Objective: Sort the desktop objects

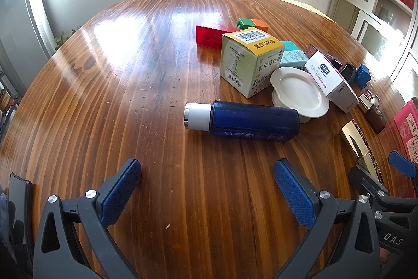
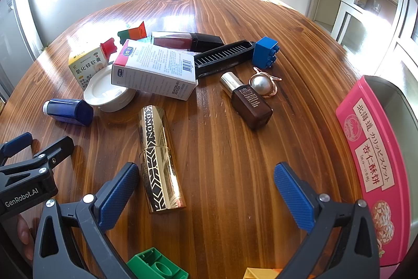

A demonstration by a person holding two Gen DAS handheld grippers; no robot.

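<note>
Two claws gape wide, holding nothing: left claw [image 1: 207,175] faces the blue bottle [image 1: 243,120] lying mid-frame on the tabletop [image 1: 130,85]; right claw [image 2: 206,181] hangs beside the gold tube [image 2: 160,158], lower centre. Both are round and might roll from an off-centre pinch.

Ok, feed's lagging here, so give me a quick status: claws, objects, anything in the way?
Left claw open, empty, facing the blue bottle. Right claw open, empty, beside the gold tube. Nothing sorted; white box leans on the dish.
</note>
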